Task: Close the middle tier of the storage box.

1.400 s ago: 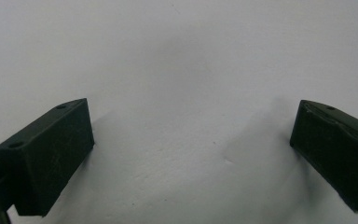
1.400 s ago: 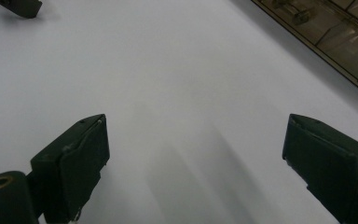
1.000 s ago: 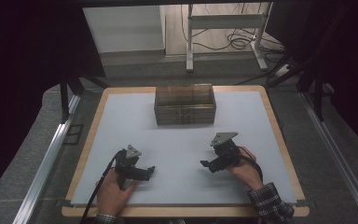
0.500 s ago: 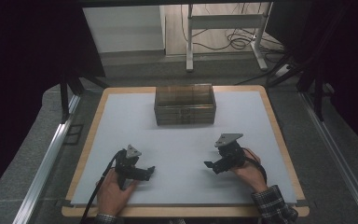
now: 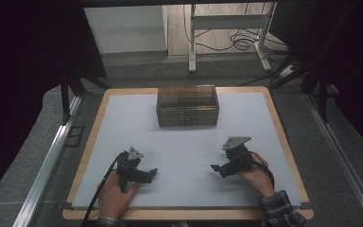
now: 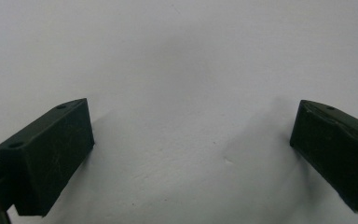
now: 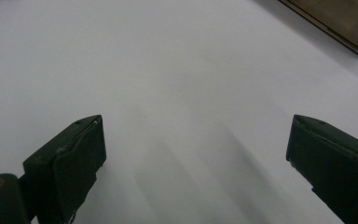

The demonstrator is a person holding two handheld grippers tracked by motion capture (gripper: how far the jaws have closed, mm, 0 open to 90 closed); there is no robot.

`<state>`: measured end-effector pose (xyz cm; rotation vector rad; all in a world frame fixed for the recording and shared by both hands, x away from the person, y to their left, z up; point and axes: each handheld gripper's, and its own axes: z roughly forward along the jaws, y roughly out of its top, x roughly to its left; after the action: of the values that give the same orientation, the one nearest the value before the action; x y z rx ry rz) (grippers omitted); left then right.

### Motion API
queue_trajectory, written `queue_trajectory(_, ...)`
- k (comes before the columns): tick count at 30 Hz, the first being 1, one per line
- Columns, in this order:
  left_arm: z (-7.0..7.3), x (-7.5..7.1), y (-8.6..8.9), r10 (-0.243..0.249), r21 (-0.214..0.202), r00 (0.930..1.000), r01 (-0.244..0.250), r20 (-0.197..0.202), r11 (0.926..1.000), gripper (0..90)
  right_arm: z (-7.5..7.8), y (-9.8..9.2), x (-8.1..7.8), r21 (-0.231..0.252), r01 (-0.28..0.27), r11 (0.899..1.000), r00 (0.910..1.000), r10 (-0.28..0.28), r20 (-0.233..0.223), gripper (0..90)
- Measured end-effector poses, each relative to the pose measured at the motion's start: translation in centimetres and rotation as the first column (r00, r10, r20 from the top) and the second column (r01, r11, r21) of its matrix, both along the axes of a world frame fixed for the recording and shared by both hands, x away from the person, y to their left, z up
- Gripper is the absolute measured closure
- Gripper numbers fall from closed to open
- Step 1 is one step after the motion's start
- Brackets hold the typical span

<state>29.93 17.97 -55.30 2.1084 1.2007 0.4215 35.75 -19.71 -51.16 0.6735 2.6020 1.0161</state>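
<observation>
A person sits at a white table (image 5: 184, 142) with a two-jaw gripper in each hand; a brown see-through box (image 5: 187, 105) stands at the far middle of the table and serves as the landmark; the left gripper (image 5: 152, 173) lies well short of the box, toward its left, jaws spread wide and holding nothing; the right gripper (image 5: 216, 168) lies well short of the box, toward its right, jaws likewise wide and empty; both rest low over the bare white surface.

High view overhead; gripper views near white mat (image 5: 184, 146).
</observation>
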Motion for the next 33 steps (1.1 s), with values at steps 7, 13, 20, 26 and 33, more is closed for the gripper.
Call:
queue_trajectory(7, 0.0, 0.0, 0.0, 0.0, 0.0, 1.0, 0.0, 0.0, 1.0, 0.0, 0.0, -0.8, -0.2, 0.0, 0.019, 1.0, 0.9998, -0.019, -0.001, 3.7)
queue_trajectory(13, 0.0, 0.0, 0.0, 0.0, 0.0, 1.0, 0.0, 0.0, 1.0, 0.0, 0.0, -1.6, -0.4, -0.005, 0.03, 1.0, 0.9995, -0.03, 0.002, 3.5)
queue_trajectory(20, 0.0, 0.0, 0.0, 0.0, 0.0, 1.0, 0.0, 0.0, 1.0, 0.0, 0.1, -2.6, -0.7, -0.002, 0.048, 0.999, 0.9988, -0.048, 0.005, 3.4)
queue_trajectory(26, 0.0, 0.0, 0.0, 0.0, 0.0, 1.0, 0.0, 0.0, 1.0, 0.0, -0.2, -3.4, -1.0, -0.001, 0.066, 0.998, 0.9978, -0.066, -0.001, 3.3)
queue_trajectory(33, 0.0, 0.0, 0.0, 0.0, 0.001, 1.0, 0.0, 0.0, 1.0, 0.0, -0.5, -4.6, -1.4, 0.014, 0.087, 0.996, 0.9962, -0.087, -0.004, 3.1)
